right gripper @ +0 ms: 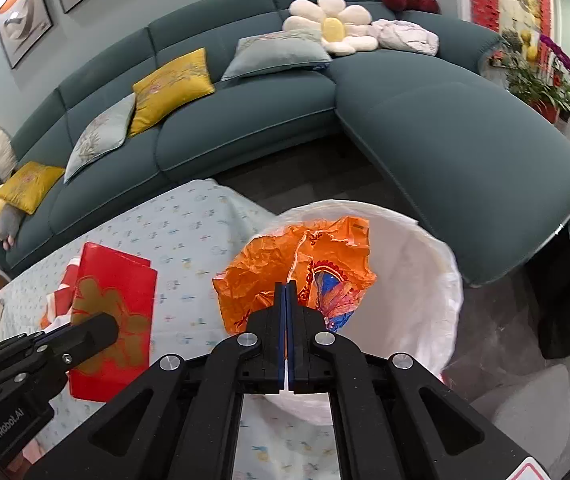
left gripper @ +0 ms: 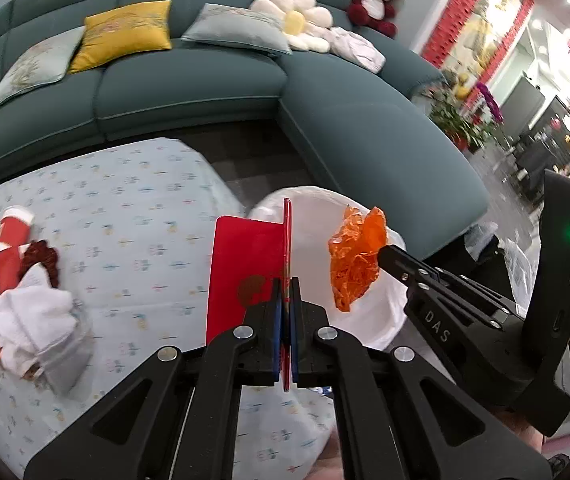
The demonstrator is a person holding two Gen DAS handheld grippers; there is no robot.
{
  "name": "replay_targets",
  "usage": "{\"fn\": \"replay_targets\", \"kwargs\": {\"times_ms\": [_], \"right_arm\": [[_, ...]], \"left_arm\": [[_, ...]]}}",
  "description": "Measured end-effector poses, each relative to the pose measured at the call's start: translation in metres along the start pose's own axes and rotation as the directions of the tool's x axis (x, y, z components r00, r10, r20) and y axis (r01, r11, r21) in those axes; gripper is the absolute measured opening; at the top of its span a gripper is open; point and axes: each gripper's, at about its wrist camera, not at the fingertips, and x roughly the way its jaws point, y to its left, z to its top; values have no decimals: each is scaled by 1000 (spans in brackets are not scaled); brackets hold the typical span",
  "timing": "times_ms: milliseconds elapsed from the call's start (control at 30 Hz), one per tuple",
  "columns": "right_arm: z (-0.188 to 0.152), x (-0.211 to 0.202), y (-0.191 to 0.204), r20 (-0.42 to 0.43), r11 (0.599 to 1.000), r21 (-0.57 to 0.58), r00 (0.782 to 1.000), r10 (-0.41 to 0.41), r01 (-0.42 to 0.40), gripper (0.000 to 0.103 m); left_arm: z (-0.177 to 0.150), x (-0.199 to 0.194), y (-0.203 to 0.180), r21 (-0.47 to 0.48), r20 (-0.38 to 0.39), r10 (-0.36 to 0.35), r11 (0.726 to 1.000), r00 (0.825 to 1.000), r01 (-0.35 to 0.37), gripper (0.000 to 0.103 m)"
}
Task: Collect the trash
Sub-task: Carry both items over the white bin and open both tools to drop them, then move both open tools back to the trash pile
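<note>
Left gripper [left gripper: 284, 292] — fingers clamped on red envelope [left gripper: 245, 264], gripped at near edge. Envelope: flat, thin, light card, gold floral print; likely stiff enough to hold shape, edge grip adequate.

Right gripper [right gripper: 287, 296] — fingers clamped on orange wrapper [right gripper: 297, 264]. Wrapper: crumpled film, blue-red print; very light, soft, probably slippery — pinch bunched fold.

Both items held over white-lined trash bin [right gripper: 425, 264], right of table. Remaining trash pile [left gripper: 25, 292] lies far left on patterned tablecloth [left gripper: 133, 208].
</note>
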Motion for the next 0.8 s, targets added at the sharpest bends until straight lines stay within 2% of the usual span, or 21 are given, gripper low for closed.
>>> {"fn": "replay_targets", "kwargs": {"times_ms": [133, 233, 300, 333, 367, 500, 700, 800], "right_arm": [[0, -1, -15, 2, 1000, 10, 1000, -12, 12, 1], [0, -1, -22, 6, 999, 14, 999, -33, 32, 4], [0, -2, -26, 14, 999, 16, 999, -37, 36, 10], [0, -2, -28, 16, 999, 19, 999, -40, 40, 15], [0, -3, -30, 21, 999, 24, 999, -45, 45, 18], [0, -9, -37, 37, 998, 44, 998, -49, 47, 26], [1, -14, -34, 48, 998, 39, 998, -47, 45, 29], [-1, -18, -26, 54, 999, 26, 998, -44, 43, 37]], "left_arm": [[4, 12, -18, 13, -18, -26, 1000, 1000, 26, 3], [8, 19, -26, 7, -35, -70, 998, 997, 70, 7], [11, 23, -32, 10, -40, -76, 997, 996, 77, 19], [11, 23, -33, 15, -36, -69, 997, 997, 70, 31], [12, 22, -36, 21, -28, -59, 998, 998, 59, 35], [14, 21, -38, 30, -15, -42, 999, 999, 42, 36], [13, 17, -29, 5, -6, -16, 1000, 1000, 16, 36], [11, 10, -20, -8, 1, -1, 1000, 1000, 1, 36]]}}
